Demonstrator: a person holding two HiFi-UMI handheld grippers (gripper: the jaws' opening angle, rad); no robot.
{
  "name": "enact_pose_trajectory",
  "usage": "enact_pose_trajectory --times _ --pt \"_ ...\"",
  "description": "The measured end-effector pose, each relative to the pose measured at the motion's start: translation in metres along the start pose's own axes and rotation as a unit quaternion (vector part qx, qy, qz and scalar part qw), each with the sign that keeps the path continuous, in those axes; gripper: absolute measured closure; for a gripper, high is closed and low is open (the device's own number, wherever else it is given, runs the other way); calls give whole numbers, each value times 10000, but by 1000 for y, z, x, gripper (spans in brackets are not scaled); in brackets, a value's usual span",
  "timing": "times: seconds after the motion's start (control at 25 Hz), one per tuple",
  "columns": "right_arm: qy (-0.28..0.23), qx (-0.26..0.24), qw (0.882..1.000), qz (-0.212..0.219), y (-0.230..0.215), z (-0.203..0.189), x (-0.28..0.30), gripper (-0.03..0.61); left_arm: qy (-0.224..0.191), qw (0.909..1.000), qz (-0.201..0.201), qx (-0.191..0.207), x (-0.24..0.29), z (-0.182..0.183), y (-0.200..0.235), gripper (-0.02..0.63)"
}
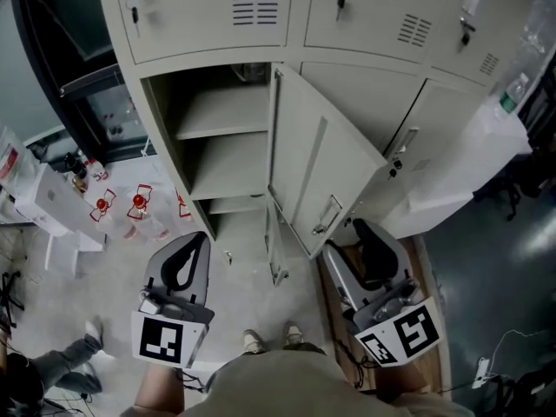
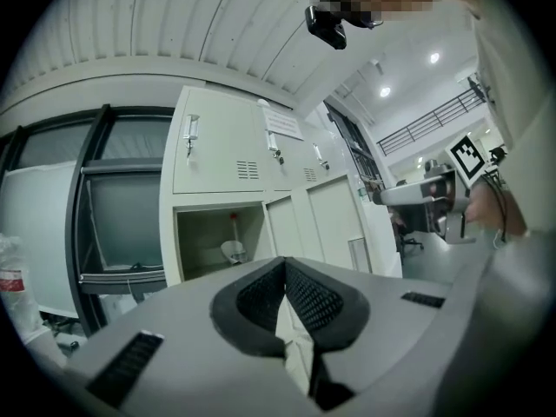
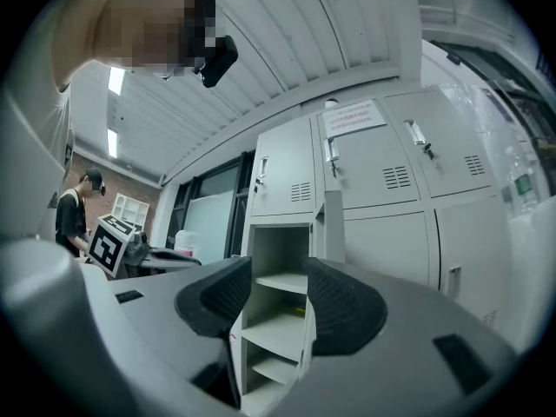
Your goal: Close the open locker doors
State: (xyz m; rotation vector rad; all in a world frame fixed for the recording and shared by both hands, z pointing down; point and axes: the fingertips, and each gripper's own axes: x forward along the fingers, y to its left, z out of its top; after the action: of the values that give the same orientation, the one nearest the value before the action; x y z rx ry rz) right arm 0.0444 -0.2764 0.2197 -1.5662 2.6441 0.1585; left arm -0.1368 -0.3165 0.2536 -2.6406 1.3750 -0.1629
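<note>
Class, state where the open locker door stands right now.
In the head view's centre, the open locker door juts out right of the shelved compartment, just ahead of the right claw.

Top of locker bank [image 1: 217, 7] runs off head view's upper edge. Notice [image 3: 352, 115] on an upper door: print too small to read. The open door [image 1: 317, 159] hides pt of neighbouring door [image 1: 365, 102].

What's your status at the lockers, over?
Left gripper shut, empty; right gripper open, empty. Lower locker door stands wide open, neither gripper touching it. Nothing visible blocking its swing; bottles sit off to the left.
</note>
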Motion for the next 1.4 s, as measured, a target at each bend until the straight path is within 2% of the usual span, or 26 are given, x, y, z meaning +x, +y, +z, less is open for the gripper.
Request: enact_pose_trajectory --times 0.24,0.52,0.92,1.12,1.4 --pt "180 -49 9995 -254 -38 -11 -4 365 -104 9996 -244 65 30 9 -21 607" --pt "443 136 9987 -209 -58 -43 16 360 29 9990 -451 -36 59 -5 -32 607" --pt "897 472 9948 -29 -62 -94 38 370 431 9972 -577 -218 86 -47 -36 607" --pt "948 441 9945 -49 -61 -98 42 462 517 9966 -571 -277 87 -57 -32 607" --pt "1079 320 9935 178 -35 -97 46 449 415 9979 -424 -255 72 -51 -21 607"
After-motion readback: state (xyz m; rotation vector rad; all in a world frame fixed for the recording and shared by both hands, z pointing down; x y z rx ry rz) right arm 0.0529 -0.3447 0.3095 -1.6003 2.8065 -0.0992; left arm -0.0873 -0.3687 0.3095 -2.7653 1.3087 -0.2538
